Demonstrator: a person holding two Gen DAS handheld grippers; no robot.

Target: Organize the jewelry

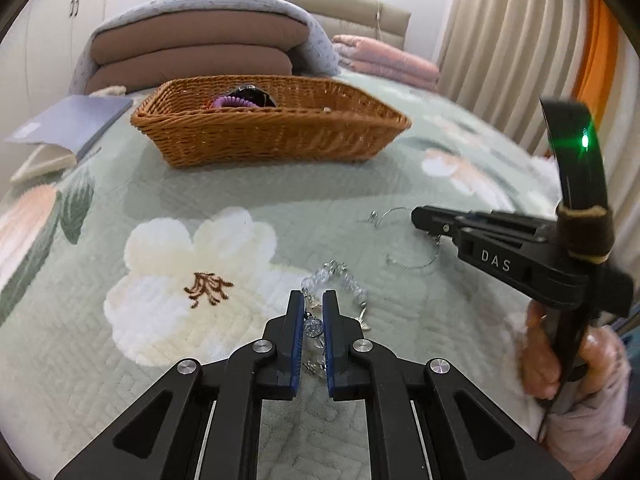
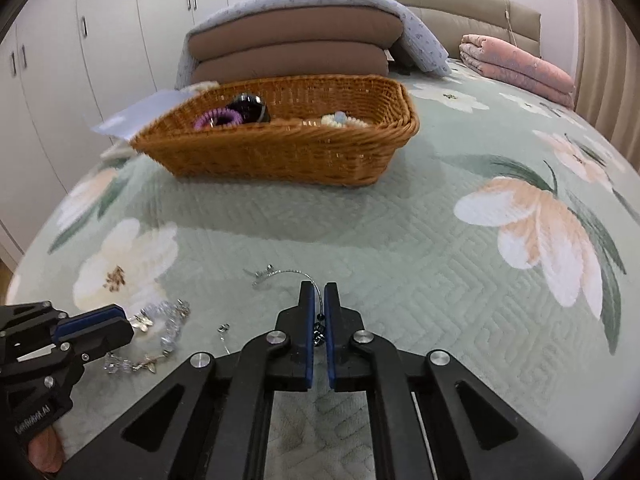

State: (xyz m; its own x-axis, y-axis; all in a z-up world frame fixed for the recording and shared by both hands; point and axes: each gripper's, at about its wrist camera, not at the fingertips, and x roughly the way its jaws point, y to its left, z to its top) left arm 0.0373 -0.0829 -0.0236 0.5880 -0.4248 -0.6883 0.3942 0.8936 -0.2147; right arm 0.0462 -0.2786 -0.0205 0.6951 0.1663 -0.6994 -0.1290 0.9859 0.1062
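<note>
Left wrist view: left gripper point(image 1: 311, 300) low over the green floral quilt point(image 1: 248, 200), blue pads clenched on a clear bead bracelet point(image 1: 340, 276). Beads sit between the pads; the rest of the loop curls out just past the fingertips and to their right. Wicker basket point(image 1: 272, 136) stands well ahead of the fingers, holding a purple hair tie point(image 1: 230, 102) and a dark round object behind it. Off to the right of the fingers, the right gripper point(image 1: 420, 216) reaches in sideways, held by a hand point(image 1: 560, 360); a thin silver wire necklace point(image 1: 404, 264) lies under and beside its tip.

Right wrist view: right gripper point(image 2: 319, 292) clenched on the silver wire necklace point(image 2: 292, 274); the wire runs between the pads with a small dark charm hanging there, and arcs away left of the fingertips onto the quilt point(image 2: 400, 240). Left gripper point(image 2: 120, 320) at lower left, bead bracelet point(image 2: 168, 320) at its tip. Basket point(image 2: 280, 152) well ahead, also holding pale beads point(image 2: 340, 120).
</note>
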